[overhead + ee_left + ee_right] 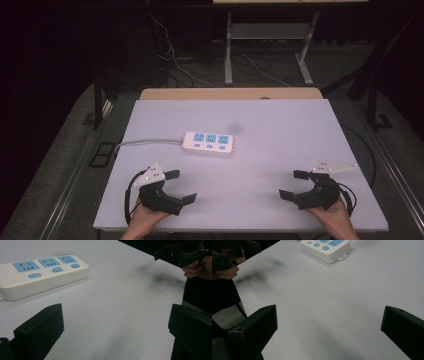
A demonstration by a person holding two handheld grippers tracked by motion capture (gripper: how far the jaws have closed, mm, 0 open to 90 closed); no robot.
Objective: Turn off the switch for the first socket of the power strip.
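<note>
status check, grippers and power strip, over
Left gripper open, nothing held. Right gripper open, nothing held. Power strip flat mid-table, untouched, cord trailing off the left edge. Nothing in the way.

1. No text, brand, number or sign can be read anywhere.
2. On the power strip, only blank blue socket faces and buttons are seen.

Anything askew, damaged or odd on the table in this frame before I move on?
Nothing stands out. The power strip lies flat on the table, slightly angled, sockets empty, its cable trailing off the left edge. The left gripper and right gripper hold nothing, jaws apart.
</note>
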